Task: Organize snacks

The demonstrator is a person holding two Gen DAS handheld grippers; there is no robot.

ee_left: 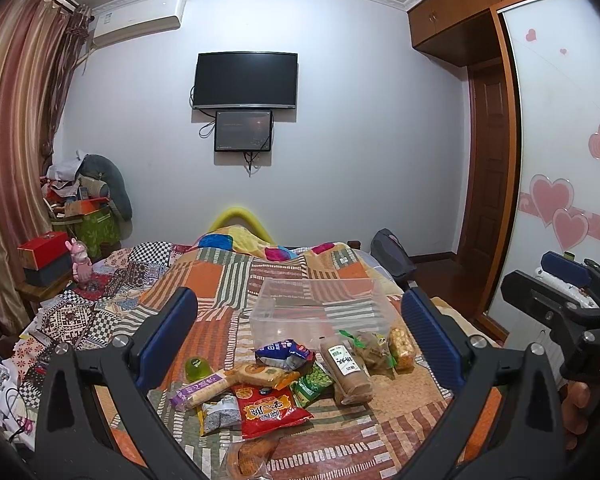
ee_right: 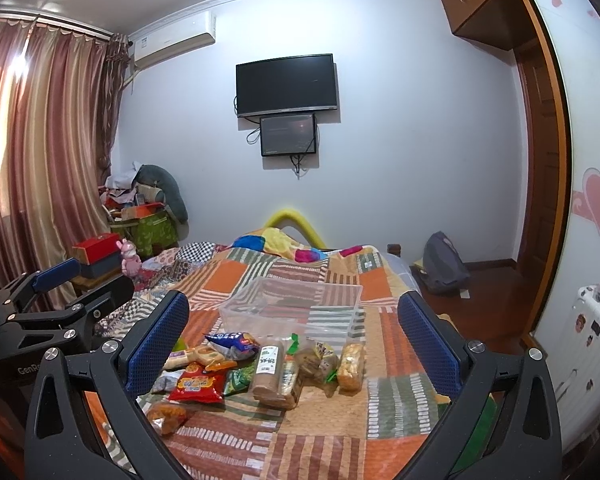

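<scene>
Fingers on both grippers are spread wide and hold nothing: the left gripper and the right gripper hang above the bed, short of the snacks. Just past them the pile lies loose on the patchwork quilt: a red packet, a blue packet, a green jelly cup, a brown roll of biscuits and a small yellow pack, several overlapping. Slippery wrappers stacked on soft bedding are the likely trouble; a pinch on one packet could drag its neighbour along, and a hard squeeze would probably crush the biscuits. The roll might also slide out of a grip taken near one end. Beyond the pile, touching or nearly touching it, sits the clear plastic box, upright and open at the top. It looks empty, though its transparent walls and the quilt pattern showing through make that hard to confirm. Being light, the box could skid across the quilt if a packet is pushed against its wall instead of dropped in.
</scene>
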